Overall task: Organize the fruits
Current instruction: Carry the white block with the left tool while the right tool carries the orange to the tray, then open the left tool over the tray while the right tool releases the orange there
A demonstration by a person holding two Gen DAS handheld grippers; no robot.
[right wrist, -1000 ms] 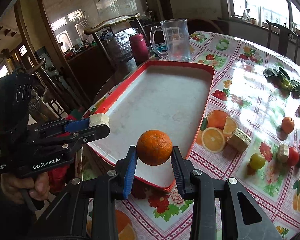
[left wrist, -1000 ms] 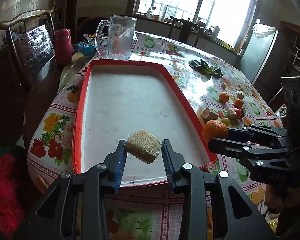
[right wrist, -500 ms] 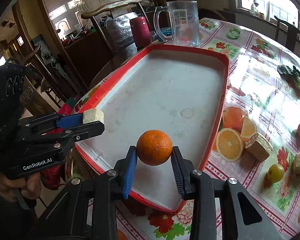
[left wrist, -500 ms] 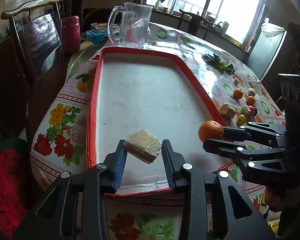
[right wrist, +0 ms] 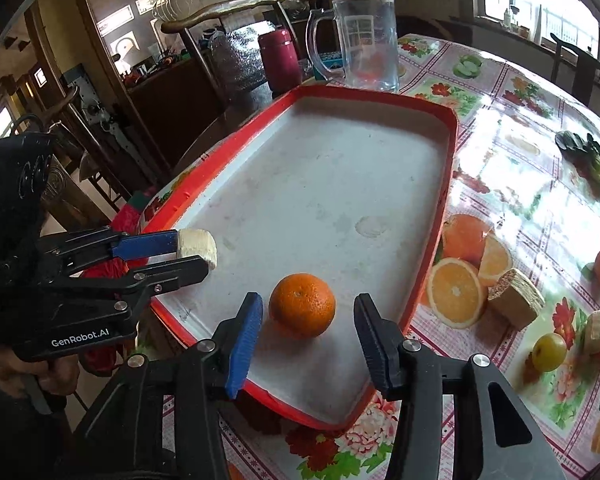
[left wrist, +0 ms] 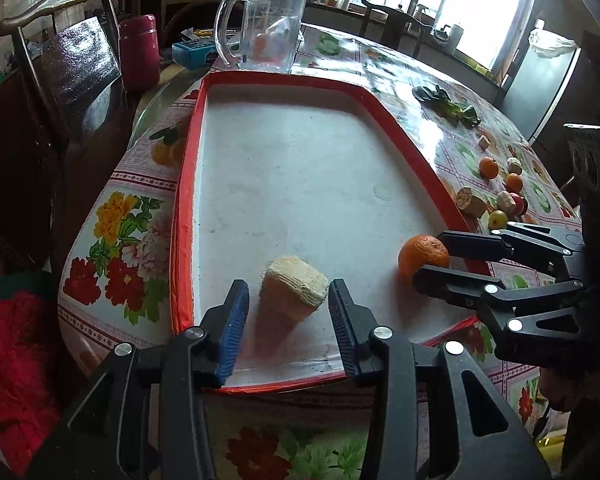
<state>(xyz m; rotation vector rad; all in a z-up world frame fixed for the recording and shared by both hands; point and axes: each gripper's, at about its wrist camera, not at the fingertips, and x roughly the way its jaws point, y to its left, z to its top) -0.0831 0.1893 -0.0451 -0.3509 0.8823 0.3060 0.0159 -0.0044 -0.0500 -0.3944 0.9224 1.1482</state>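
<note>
The glass jug at 12 o'clock is see-through, and something red and blurry shows in it; what it is cannot be told. The bottom of the left wrist view is filled by the black arms of the tongs, which hide the near edge of the bench. The small fruits at 3 o'clock in that view are too tiny to name.

The left tongs are spread wide. The tan ridged block sits between the two tips, on the tray floor, and neither tip touches it. In the right wrist view the same block looks as if it lies between those tips at 9 o'clock.

The right tongs are spread wide too. The orange rests on the tray floor between the tips, with a gap on each side.

The red tray has a white floor. It holds only the block and the orange, both at its near end, the block toward 7 o'clock and the orange toward 5 o'clock. Outside the tray, at 3 o'clock in the right wrist view, lie another tan block and a yellow fruit on the flowered cloth.
</note>
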